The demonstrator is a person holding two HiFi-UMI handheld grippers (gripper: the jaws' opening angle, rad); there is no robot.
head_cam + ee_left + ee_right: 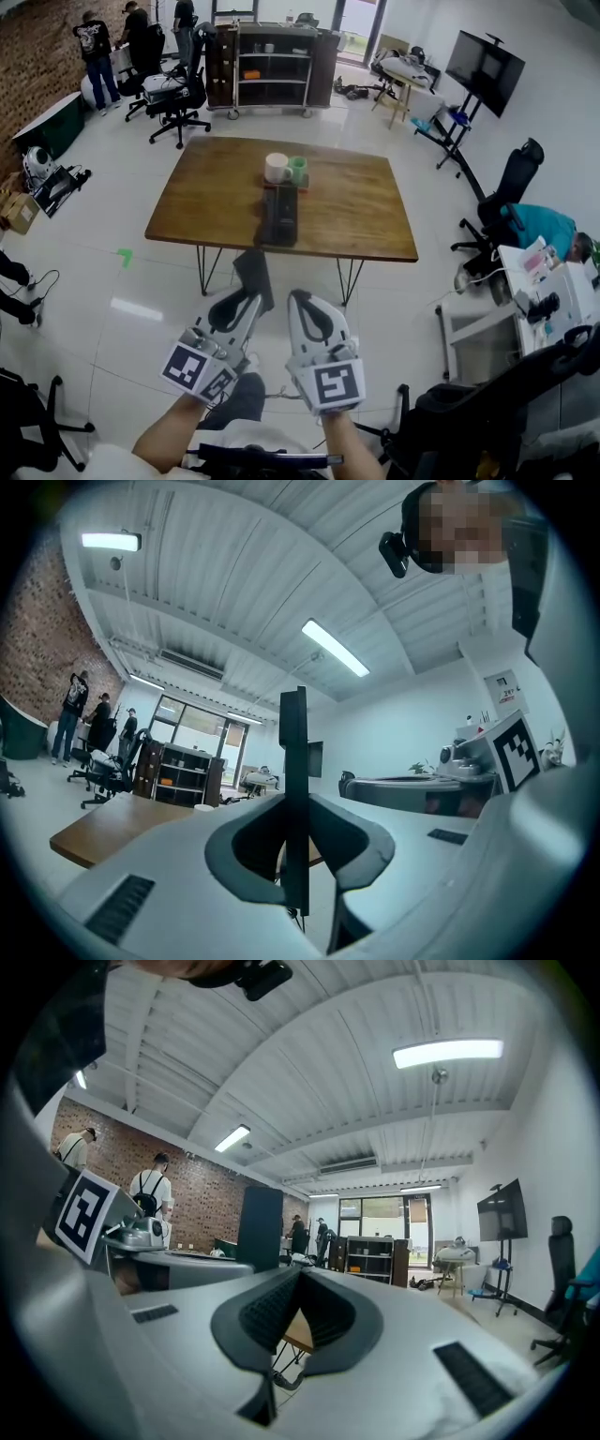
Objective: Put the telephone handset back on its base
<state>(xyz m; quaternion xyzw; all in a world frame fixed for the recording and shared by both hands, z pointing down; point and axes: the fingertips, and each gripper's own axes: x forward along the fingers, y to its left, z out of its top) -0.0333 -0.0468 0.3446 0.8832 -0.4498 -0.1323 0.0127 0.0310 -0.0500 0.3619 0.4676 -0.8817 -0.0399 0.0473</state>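
While the person stood short of the wooden surface point(356, 216), both claws hung over the floor in front of its near edge. The left claw point(251, 302) was clamped on the handset point(253, 270), a flat dark slab that stuck out past the jaw tips toward the surface. In the left gripper view it showed edge-on, upright between the two pads, which pressed it from both sides. The right claw point(305, 307) held nothing, and its ribbed pads met with no gap between them. The base point(279, 217) lay near the middle of the surface, a dark oblong with its long side running away from the person, well apart from the handset. Just behind the base stood a white cup point(277, 168) and a green cup point(298, 170), side by side. Beyond the surface were a black office chair point(178, 103) and a shelf cart point(272, 70), with people point(97, 47) near the brick wall.
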